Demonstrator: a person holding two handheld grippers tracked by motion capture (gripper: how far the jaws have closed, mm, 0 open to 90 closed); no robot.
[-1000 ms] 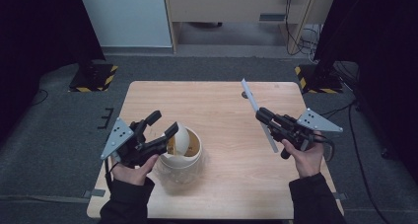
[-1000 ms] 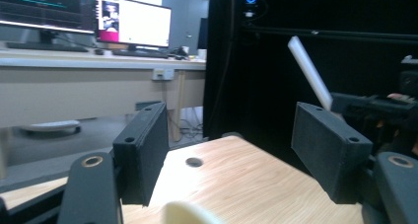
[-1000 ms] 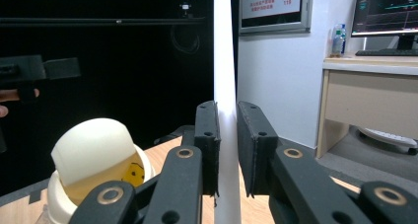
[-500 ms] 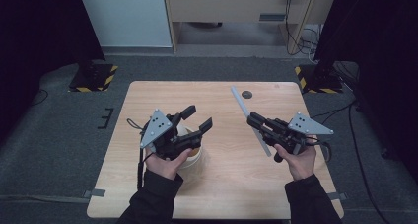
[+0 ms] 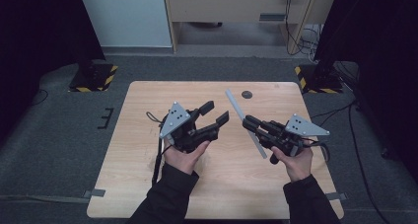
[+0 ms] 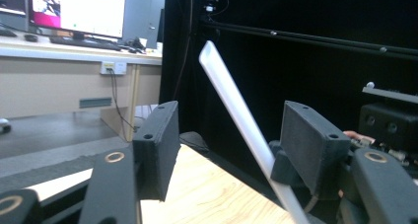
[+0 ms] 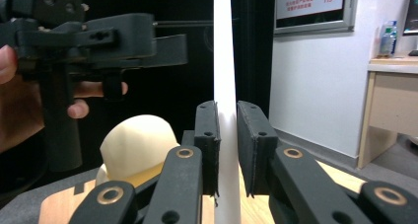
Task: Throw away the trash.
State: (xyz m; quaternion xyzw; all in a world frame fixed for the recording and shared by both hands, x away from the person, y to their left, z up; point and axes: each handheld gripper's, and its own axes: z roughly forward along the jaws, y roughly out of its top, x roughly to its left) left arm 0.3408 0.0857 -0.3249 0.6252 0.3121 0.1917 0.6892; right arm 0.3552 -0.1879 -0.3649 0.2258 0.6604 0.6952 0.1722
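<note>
My right gripper [image 5: 248, 122] is shut on a long flat white stick [image 5: 239, 110], which slants from the table's back middle down to my right hand. In the right gripper view the stick [image 7: 224, 61] rises straight up between the closed jaws of the right gripper [image 7: 226, 118]. My left gripper [image 5: 214, 113] hovers left of centre, open and holding nothing. The left gripper view shows the stick [image 6: 231, 100] past the spread jaws of the left gripper [image 6: 224, 135]. A cream rounded object [image 7: 138, 142] sits low under my left hand; from above the hand hides it.
The light wooden table [image 5: 148, 184] stands on grey carpet. A small black disc [image 5: 246, 94] lies near the table's back edge. Black-and-yellow weighted bases [image 5: 93, 76] flank the table at the back. A wooden desk [image 5: 236, 4] stands beyond.
My left gripper rose off the cream bowl and swung right and forward, so the hand now covers the bowl. My right gripper carried the stick leftward toward the centre.
</note>
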